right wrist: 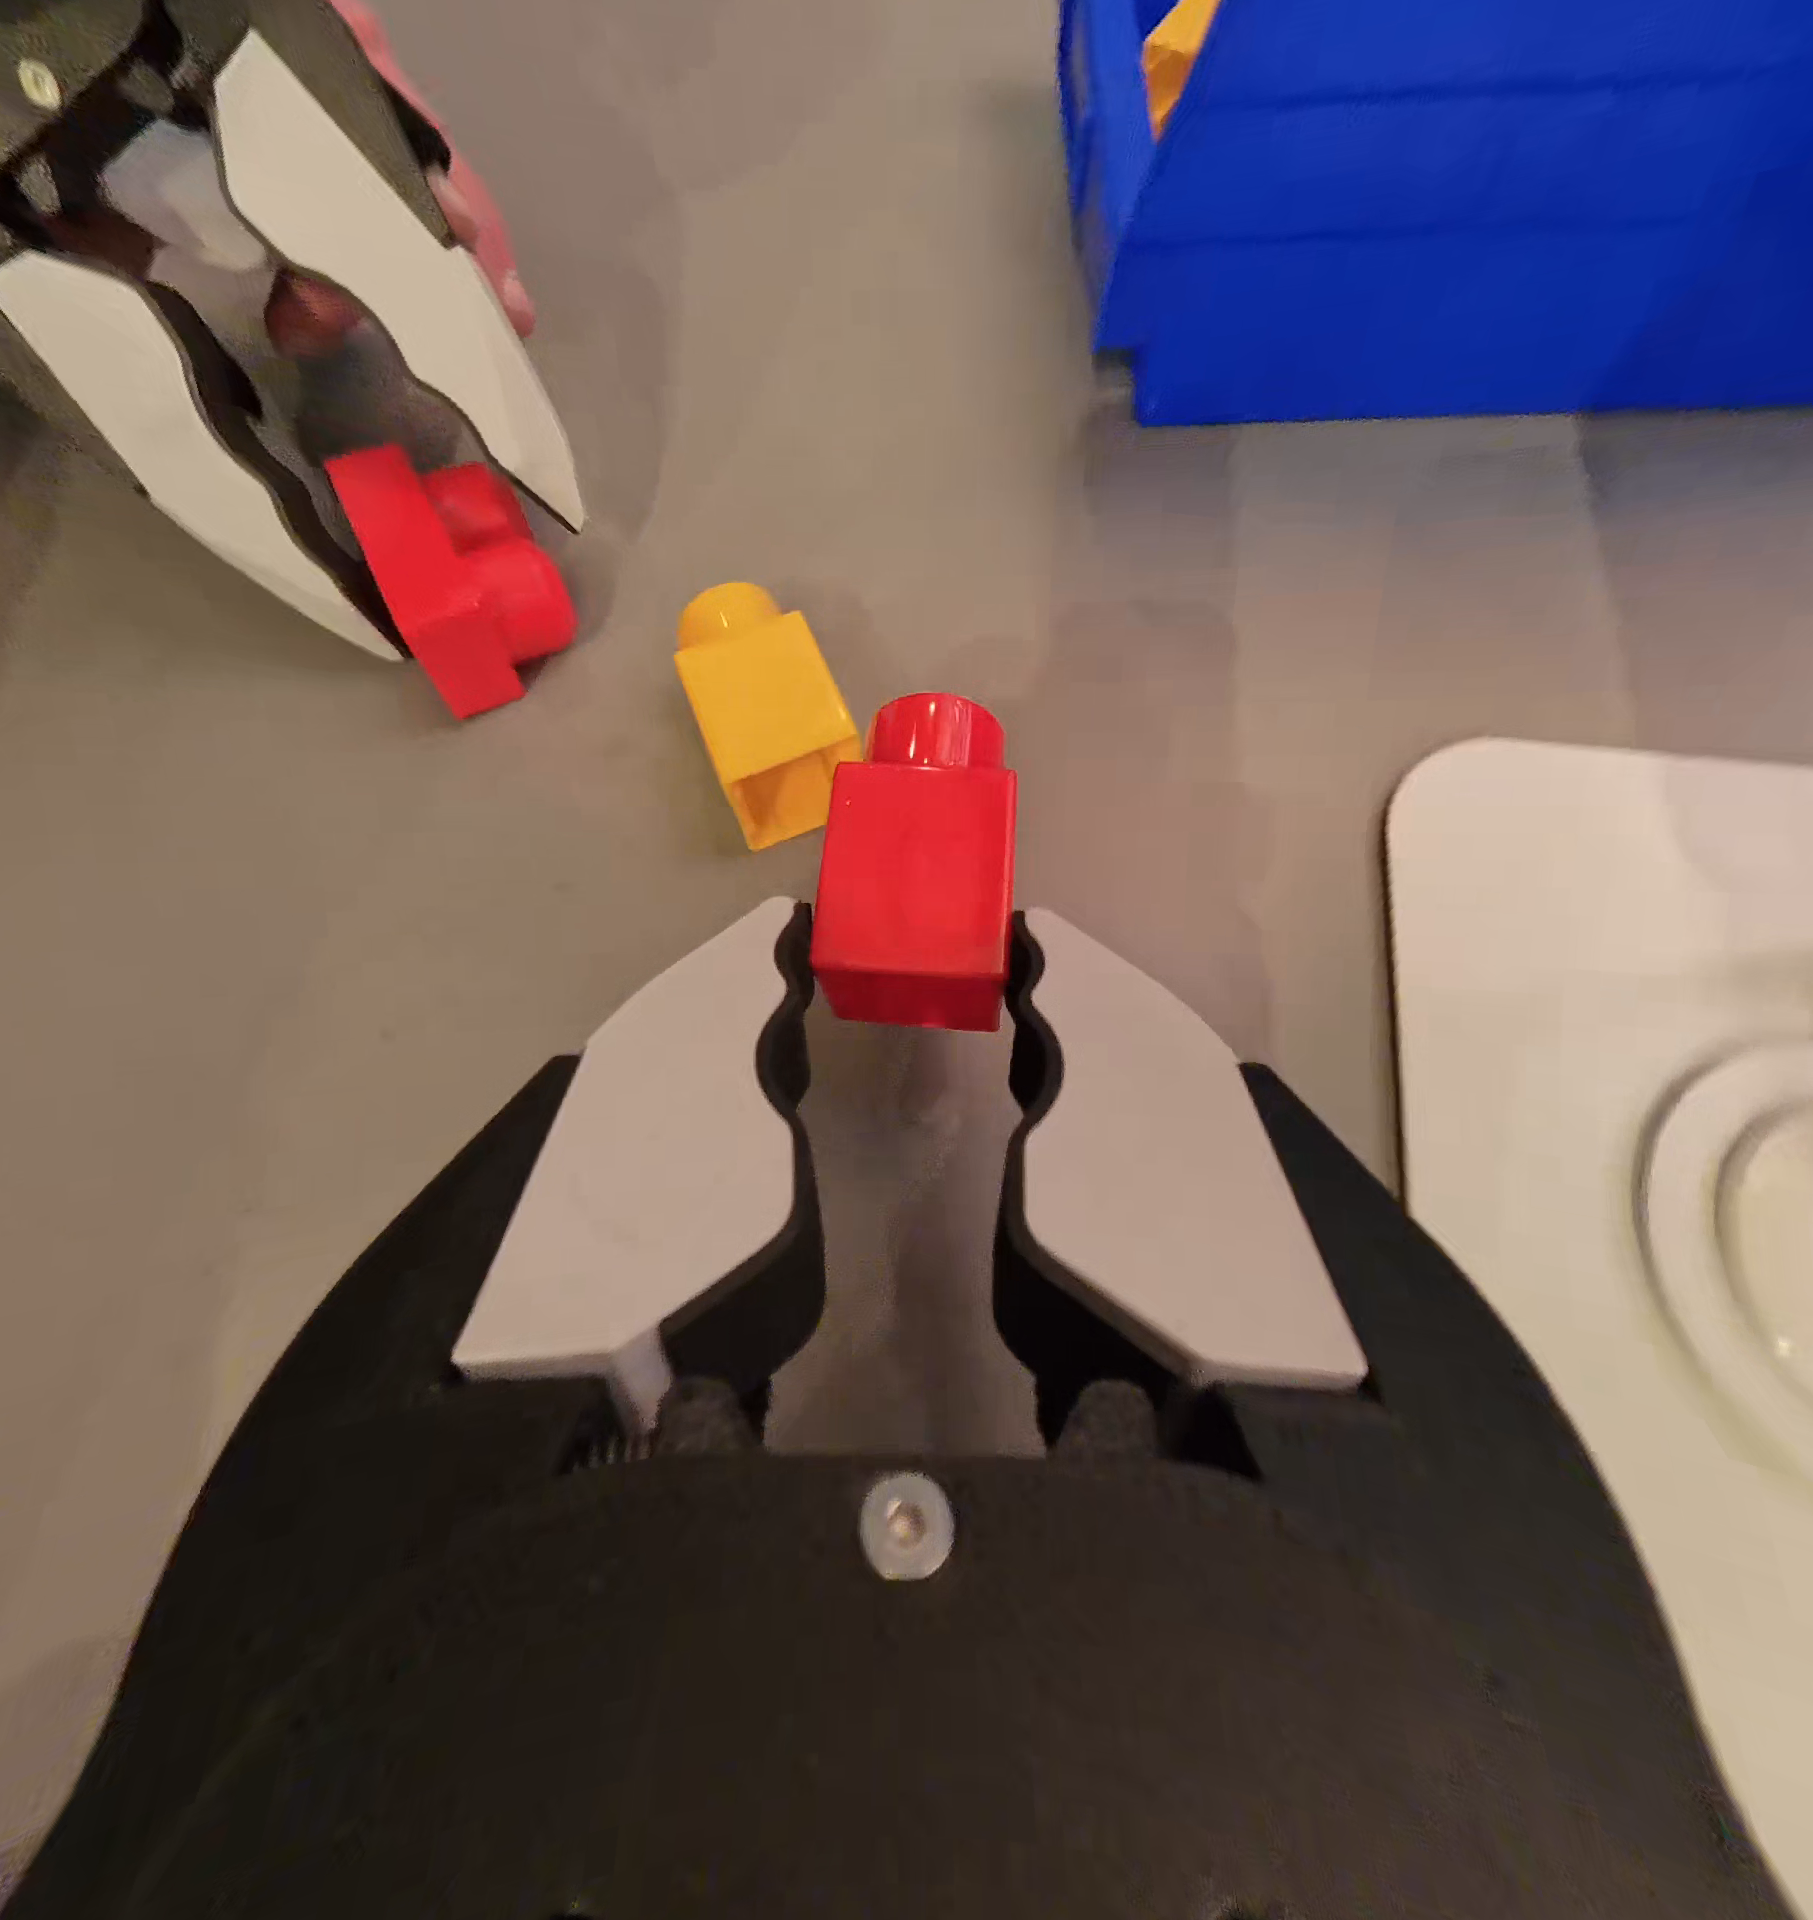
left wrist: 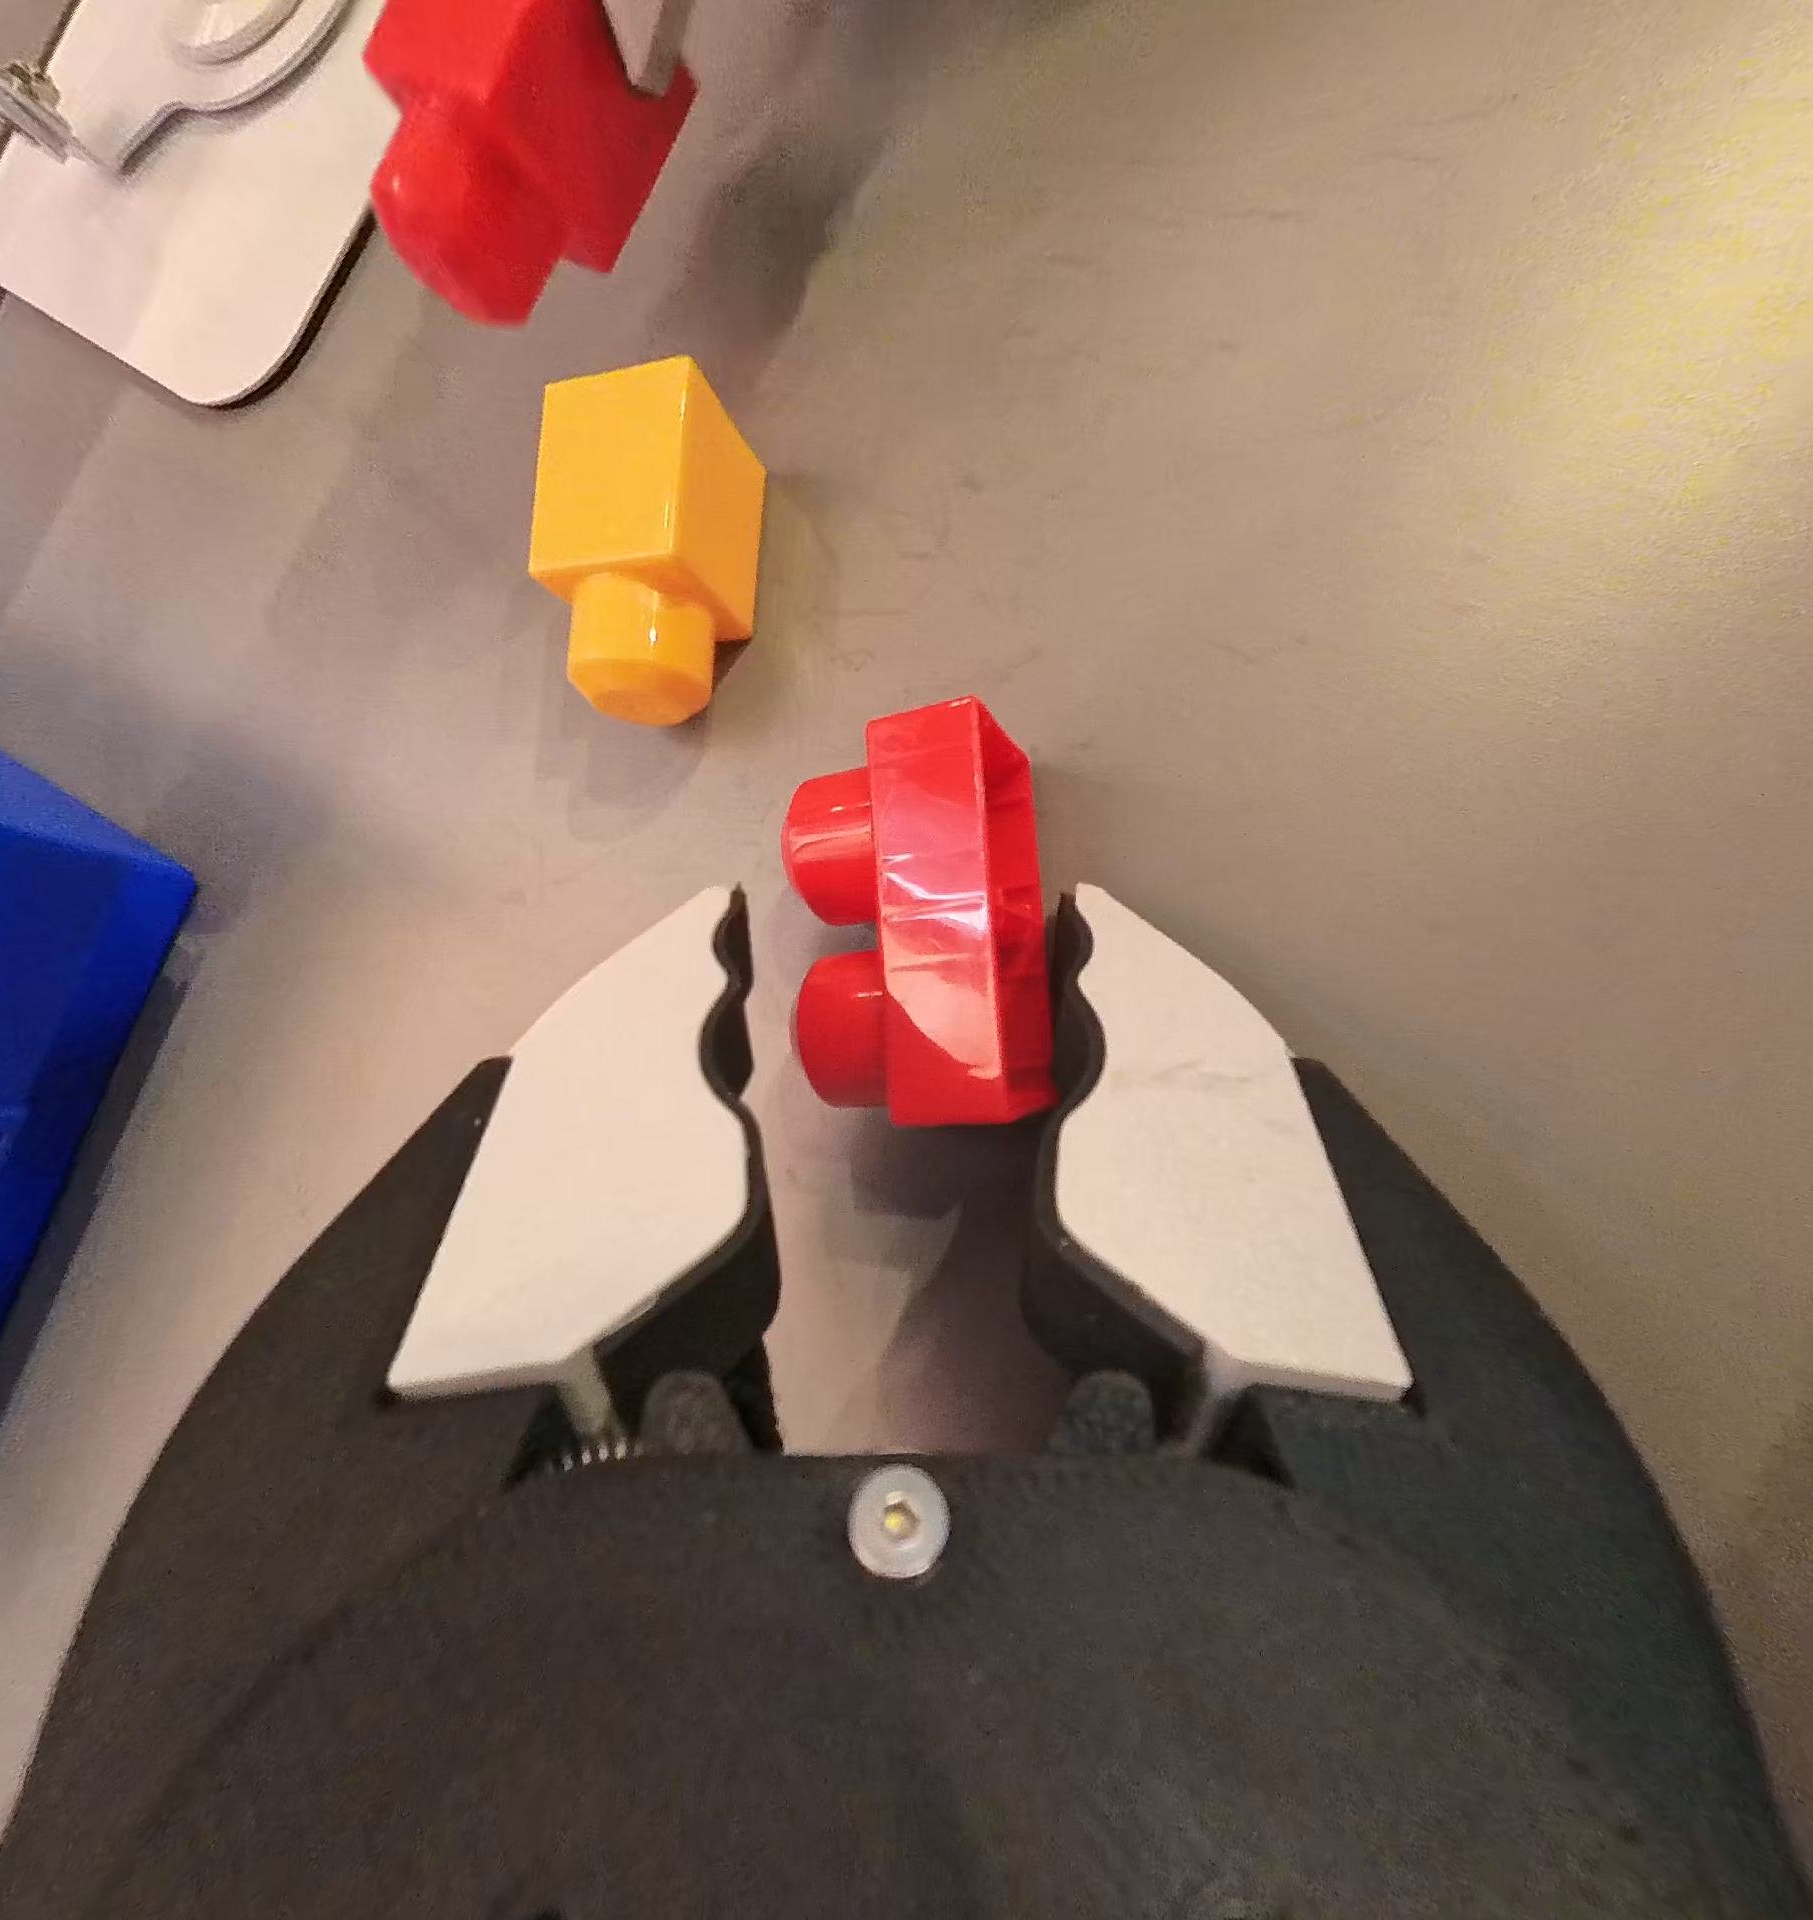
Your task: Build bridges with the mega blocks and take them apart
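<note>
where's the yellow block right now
The yellow block lies on its side on the grey table, between the two grippers' red blocks, in both views.

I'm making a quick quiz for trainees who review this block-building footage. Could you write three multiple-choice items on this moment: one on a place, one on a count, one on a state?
1. Where does the yellow block lie?
A. Inside the blue bin
B. On the grey table, between the two grippers
C. On the white board

2. How many red blocks are visible?
A. One
B. Two
C. Four

3. How does the red single-stud block sit?
A. Lifted, gripped between the right gripper's fingers
B. Stacked on the yellow block
C. Lying in the blue bin

Answers:
1 B: it rests on its side on the bare table.
2 B: only the red two-stud block at the left gripper and the single-stud one.
3 A: both fingertips flank its base, above the table.
</note>
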Tool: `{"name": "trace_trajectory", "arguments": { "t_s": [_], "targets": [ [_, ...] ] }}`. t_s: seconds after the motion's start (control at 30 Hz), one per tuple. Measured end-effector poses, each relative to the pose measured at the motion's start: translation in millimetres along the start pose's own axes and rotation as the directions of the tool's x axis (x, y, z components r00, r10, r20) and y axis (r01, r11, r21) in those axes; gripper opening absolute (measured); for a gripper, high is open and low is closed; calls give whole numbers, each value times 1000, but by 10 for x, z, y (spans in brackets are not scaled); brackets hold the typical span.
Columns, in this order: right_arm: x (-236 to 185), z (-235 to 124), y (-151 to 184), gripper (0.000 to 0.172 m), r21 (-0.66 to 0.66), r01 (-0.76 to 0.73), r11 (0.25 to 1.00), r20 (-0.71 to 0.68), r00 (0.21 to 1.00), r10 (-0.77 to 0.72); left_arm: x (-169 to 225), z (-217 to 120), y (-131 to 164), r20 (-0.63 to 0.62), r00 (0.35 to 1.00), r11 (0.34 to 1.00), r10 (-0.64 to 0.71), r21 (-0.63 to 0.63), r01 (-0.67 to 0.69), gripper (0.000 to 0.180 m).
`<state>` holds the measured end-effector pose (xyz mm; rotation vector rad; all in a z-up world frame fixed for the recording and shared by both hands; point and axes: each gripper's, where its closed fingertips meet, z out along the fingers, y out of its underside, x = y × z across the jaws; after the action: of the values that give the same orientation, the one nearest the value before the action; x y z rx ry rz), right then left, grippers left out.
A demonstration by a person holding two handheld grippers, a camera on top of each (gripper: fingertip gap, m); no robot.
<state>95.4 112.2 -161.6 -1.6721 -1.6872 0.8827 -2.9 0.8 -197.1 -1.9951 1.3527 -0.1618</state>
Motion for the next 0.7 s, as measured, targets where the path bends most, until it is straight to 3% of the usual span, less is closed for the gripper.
{"name": "trace_trajectory", "arguments": {
  "t_s": [0.1, 0.4, 0.7],
  "targets": [
    [105, 116, -6, 36, -77, 97, 992, 83, 992, -90, 11, -7, 9, -3, 1000, 1000, -10, 10, 10, 54],
    [119, 420, -89, 36, -131, 293, 947, 269, 930, -251, 28, 0, 3, -22, 1000, 999, -15, 29, 16, 53],
    [57, 577, -119, 36, -167, 350, 922, 354, 894, -276, 30, 6, 4, -30, 999, 999, -28, 35, 29, 52]
  ]
}}
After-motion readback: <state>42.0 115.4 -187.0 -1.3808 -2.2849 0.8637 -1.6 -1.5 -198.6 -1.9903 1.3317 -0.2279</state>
